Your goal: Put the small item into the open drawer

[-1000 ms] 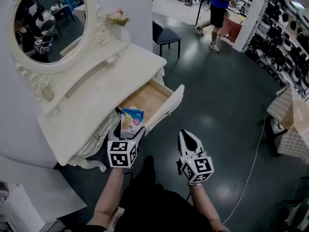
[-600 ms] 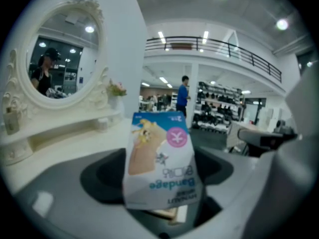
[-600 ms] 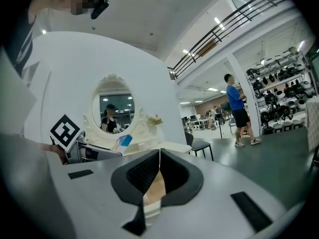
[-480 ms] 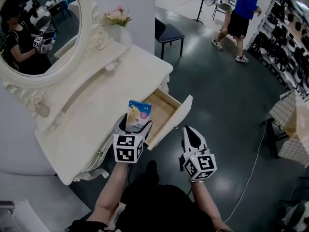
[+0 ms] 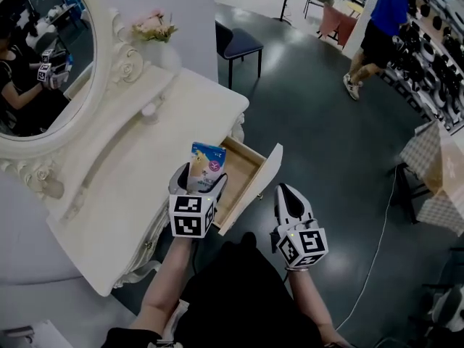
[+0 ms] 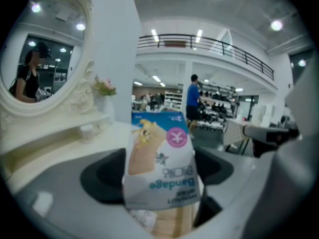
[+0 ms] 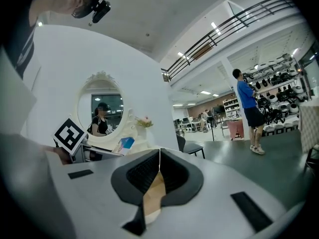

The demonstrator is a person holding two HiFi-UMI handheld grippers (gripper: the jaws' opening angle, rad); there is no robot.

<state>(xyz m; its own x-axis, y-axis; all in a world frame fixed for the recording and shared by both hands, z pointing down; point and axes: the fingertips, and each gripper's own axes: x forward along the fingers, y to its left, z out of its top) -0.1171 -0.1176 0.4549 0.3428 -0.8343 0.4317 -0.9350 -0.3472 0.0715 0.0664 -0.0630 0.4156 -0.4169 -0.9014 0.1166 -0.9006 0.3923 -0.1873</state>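
Observation:
My left gripper (image 5: 197,183) is shut on a small bandage packet (image 5: 205,167), blue on top with a pink round mark, held upright over the near left corner of the open drawer (image 5: 243,172). From the left gripper view the packet (image 6: 162,171) stands between the jaws, which press its lower part. The wooden drawer sticks out of the white dressing table (image 5: 138,172), and I see nothing lying inside it. My right gripper (image 5: 287,201) hangs to the right of the drawer front over the floor. In its own view, the right gripper (image 7: 159,167) has jaws touching and holds nothing.
An oval mirror (image 5: 36,56) stands on the table's back, a flower vase (image 5: 154,35) beside it. A dark chair (image 5: 238,43) sits beyond the table. A person in blue (image 5: 373,35) walks at the far right by shelves. A cable (image 5: 377,252) runs across the floor.
The view has swung and the drawer now sits closer under my left gripper, which keeps the packet lifted. The person in blue has walked further right. The right gripper stayed beside the drawer.

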